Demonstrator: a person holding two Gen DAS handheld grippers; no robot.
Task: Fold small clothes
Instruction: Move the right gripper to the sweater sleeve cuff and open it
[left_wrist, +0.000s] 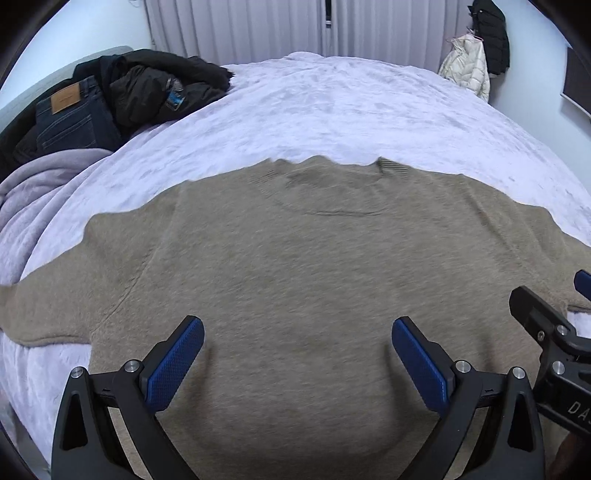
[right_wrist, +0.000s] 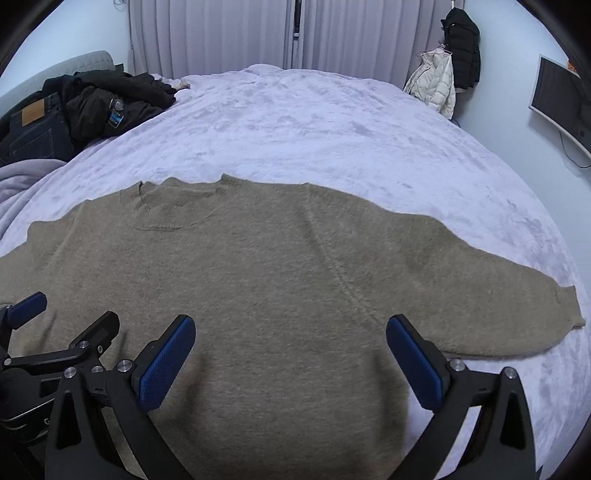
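At six o'clock in the left view, your left gripper (left_wrist: 297, 330) hovers with fingers apart over the sweater (left_wrist: 295, 266), spread flat on the bed (left_wrist: 332, 110). In the right view, your right gripper (right_wrist: 290, 328) is likewise spread wide, holding nothing; folding looks unstarted, so next pinch the sleeve (right_wrist: 554, 306) at three o'clock.

Brightness: dim and even, with a cool bluish cast across the bed (right_wrist: 332, 122).
Source: diffuse, no clear direction; curtains (right_wrist: 221, 33) pale, not glowing.
Shadows: soft dark smudges on the sweater (left_wrist: 295, 266) under the fingers (left_wrist: 173, 369) (both views).
Glare: small highlights on metal bolts only.
Blur: slight smear in the left wrist knit; sharper in the right.
Distortion: strong fisheye bulge, black vignette at corners.
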